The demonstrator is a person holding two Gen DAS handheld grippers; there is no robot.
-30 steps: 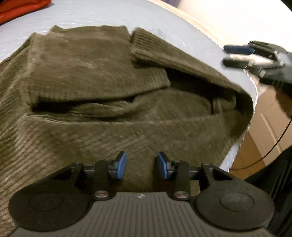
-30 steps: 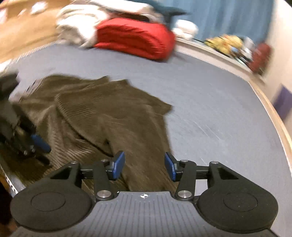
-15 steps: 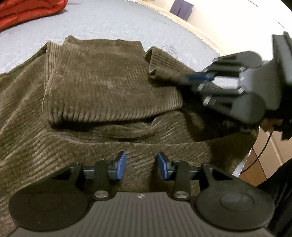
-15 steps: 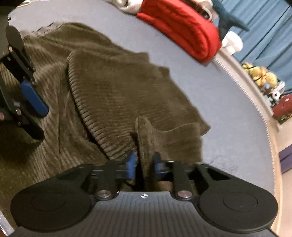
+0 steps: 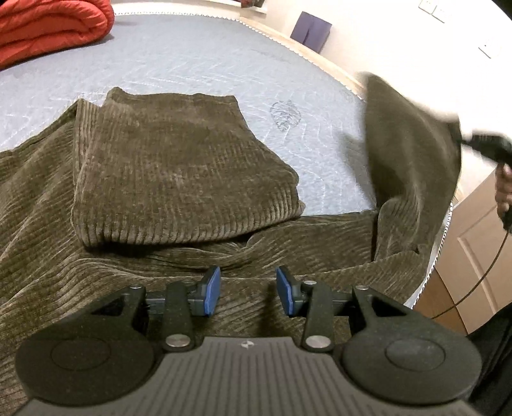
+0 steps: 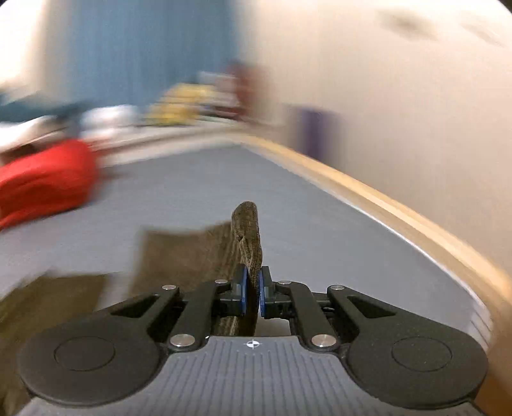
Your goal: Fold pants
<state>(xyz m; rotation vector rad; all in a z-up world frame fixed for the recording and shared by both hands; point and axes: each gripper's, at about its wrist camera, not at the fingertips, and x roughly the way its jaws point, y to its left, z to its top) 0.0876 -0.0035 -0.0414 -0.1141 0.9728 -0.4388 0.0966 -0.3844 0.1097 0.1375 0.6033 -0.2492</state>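
Note:
Brown corduroy pants (image 5: 179, 172) lie crumpled on a grey-blue mattress (image 5: 198, 60), one leg folded back over the rest. My left gripper (image 5: 248, 291) hovers open just above the near cloth, nothing between its blue pads. At the right edge of the left wrist view, the other pant leg (image 5: 412, 153) is lifted off the bed, blurred with motion. My right gripper (image 6: 252, 292) is shut on that leg's edge, and a fold of the pants (image 6: 248, 236) sticks up between its pads. The right wrist view is strongly blurred.
A red folded quilt (image 5: 48, 28) lies at the far left of the mattress, also as a red quilt (image 6: 44, 179) in the right view. The wooden bed edge (image 6: 384, 204) curves along the right. A purple object (image 5: 310, 32) stands by the far wall.
My right gripper closed on the near pant leg's edge and swung it up and to the right, off the bed. The left gripper rose slightly and stayed open.

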